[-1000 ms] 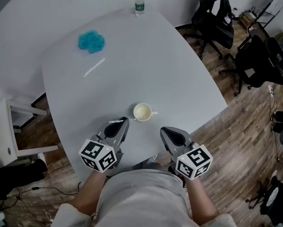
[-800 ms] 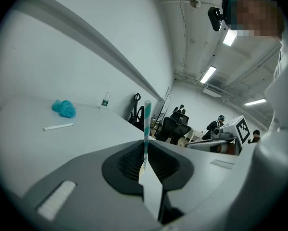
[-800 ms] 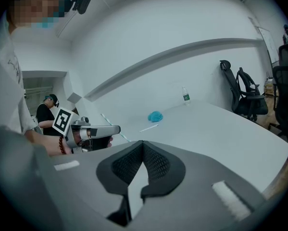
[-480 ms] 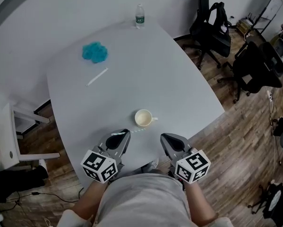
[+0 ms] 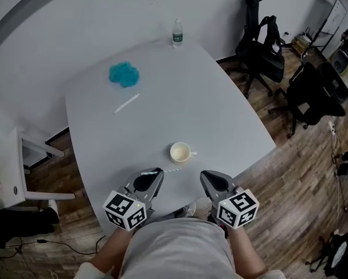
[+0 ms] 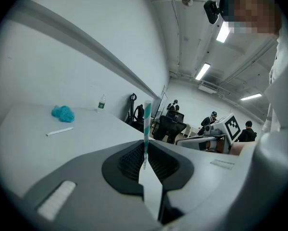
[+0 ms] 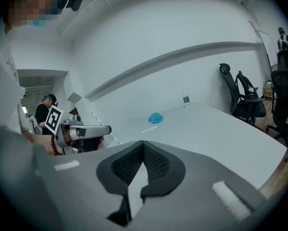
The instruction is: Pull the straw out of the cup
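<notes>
A white cup (image 5: 180,152) with its handle to the right stands near the table's front edge. My left gripper (image 5: 149,182) is just short of it, shut on a teal-and-white striped straw (image 6: 146,124). The straw sticks up from between the pads in the left gripper view. In the head view the straw (image 5: 172,170) lies crosswise in front of the cup, clear of its rim. My right gripper (image 5: 215,182) hovers to the right of the left one with its jaws shut and nothing between them (image 7: 143,142). From it I see the left gripper (image 7: 81,133) holding the straw (image 7: 105,129).
On the far part of the grey table (image 5: 220,115) lie a blue crumpled wad (image 5: 124,74), a white wrapped straw (image 5: 126,103) and a water bottle (image 5: 177,33). Black office chairs (image 5: 261,36) stand to the right on the wooden floor. A white cabinet (image 5: 5,173) is at the left.
My left gripper has drawn back and up from the cup, carrying the straw with it. The straw's tip, at the cup's rim before, is now clear of the cup. The right gripper stayed put.
</notes>
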Tool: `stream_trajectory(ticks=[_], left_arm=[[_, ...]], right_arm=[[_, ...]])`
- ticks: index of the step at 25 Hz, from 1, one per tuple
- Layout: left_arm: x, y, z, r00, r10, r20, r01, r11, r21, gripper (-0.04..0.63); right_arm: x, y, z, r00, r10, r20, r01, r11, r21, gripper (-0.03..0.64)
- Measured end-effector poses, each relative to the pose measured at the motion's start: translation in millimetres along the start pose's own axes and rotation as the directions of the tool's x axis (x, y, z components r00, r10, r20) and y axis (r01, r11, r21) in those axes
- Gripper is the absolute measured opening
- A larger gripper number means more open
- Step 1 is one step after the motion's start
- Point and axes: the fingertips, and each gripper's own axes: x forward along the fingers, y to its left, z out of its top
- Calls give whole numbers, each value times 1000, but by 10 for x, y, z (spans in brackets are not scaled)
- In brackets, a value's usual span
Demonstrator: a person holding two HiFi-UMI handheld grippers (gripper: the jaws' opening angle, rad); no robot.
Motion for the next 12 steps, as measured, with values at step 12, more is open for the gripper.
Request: stream_trajectory(ticks=[12], left_arm=[[-45, -90, 34, 1000, -19, -6, 19, 1000, 14, 44]], right_arm=[[-12, 82, 1, 1000, 20, -7, -20, 1000, -10, 5]])
